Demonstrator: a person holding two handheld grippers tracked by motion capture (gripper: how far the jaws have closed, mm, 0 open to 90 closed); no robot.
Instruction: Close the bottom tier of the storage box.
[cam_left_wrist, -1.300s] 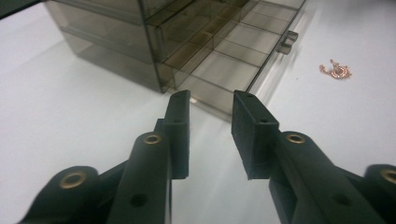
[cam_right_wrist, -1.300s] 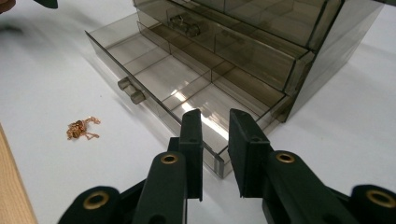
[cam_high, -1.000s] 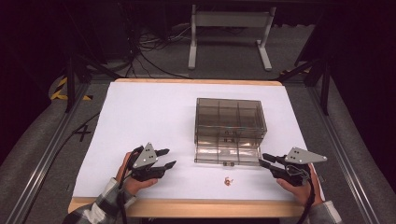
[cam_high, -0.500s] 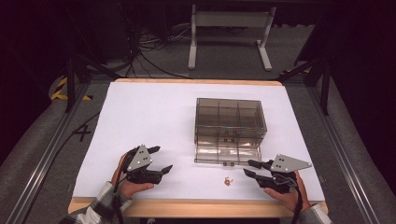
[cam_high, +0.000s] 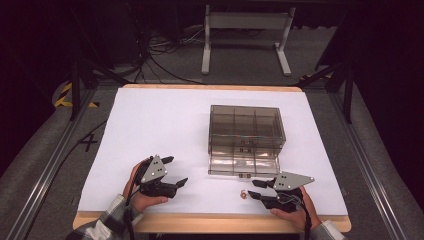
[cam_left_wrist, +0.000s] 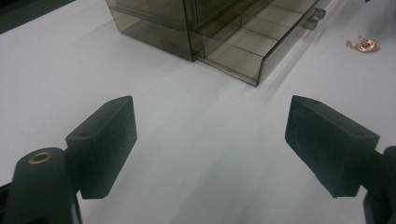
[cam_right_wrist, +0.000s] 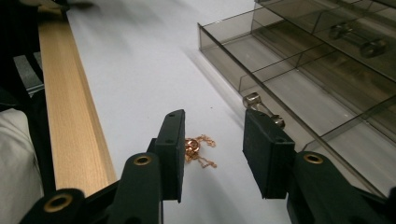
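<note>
Near edge of table: small copper-coloured chain (cam_high: 243, 194) lies in a loose heap on the white table sheet (cam_high: 150, 125), just in front of the open bottom drawer (cam_high: 243, 165) of the smoky plastic organiser box (cam_high: 246, 127).

Chain seen from my right: it sits low between my jaws and a little beyond them, nearer the left one, touching neither (cam_right_wrist: 198, 148).

Right gripper (cam_high: 257, 189): jaws partly apart, nothing clamped; they have just been opening a little, with bare sheet and the chain ahead of them.

Left gripper (cam_high: 173, 171): jaws spread wide and empty; they have just been opening, over bare sheet, well apart from the chain (cam_left_wrist: 365, 45).

How the chain should handle: I judge it very light, limp and fine. It will drape and slide rather than hold a shape, and a loose end could snag or slip out of a shallow pinch.

Where I would take hold: across the thickest knot of the heap, where the little ring or clasp sits, pads down close to the sheet so several links are caught together.

Risk: closing too high would only nudge it along the smooth sheet.

Drawer: its compartments nearest me look empty.
</note>
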